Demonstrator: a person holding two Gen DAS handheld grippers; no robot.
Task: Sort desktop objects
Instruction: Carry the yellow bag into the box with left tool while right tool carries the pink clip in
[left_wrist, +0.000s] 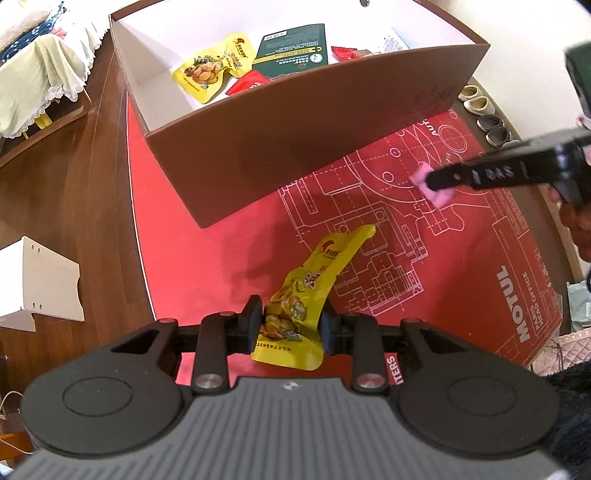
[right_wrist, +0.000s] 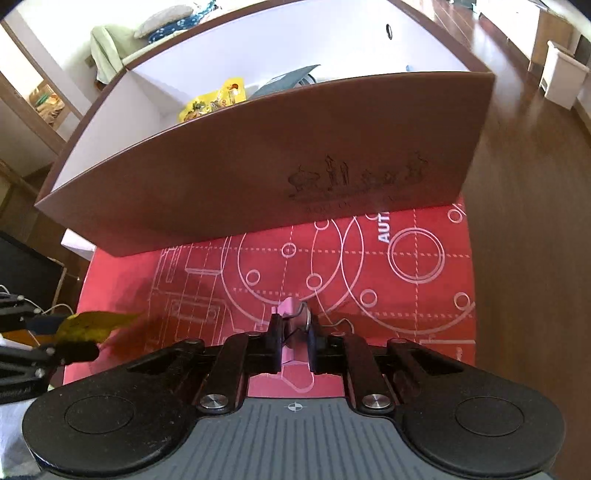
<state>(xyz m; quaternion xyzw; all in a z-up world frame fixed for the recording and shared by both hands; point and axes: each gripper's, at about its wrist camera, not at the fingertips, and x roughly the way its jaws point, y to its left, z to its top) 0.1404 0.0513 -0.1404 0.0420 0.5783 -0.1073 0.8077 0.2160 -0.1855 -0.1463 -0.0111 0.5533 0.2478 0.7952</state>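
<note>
- Red mat (left_wrist: 229, 258) with white line drawings, spread on the wooden table (left_wrist: 92, 177); serves as landmark.
- Brown box (left_wrist: 303, 140), white inside, standing on far part of mat; open top.
- Inside box: yellow snack bag (left_wrist: 210, 70), dark green packet (left_wrist: 295, 46), red wrappers (left_wrist: 247, 83).
- Left gripper (left_wrist: 291, 325) above near edge of mat, jaws clamped on second yellow pouch (left_wrist: 314, 280); pouch held off the mat, top end curling toward box.
- Right gripper (right_wrist: 295, 336) low over middle of mat, in front of box wall, jaws closed on small pink clip (right_wrist: 290, 314) with a wire handle; whether clip touches mat, cannot tell.
</note>
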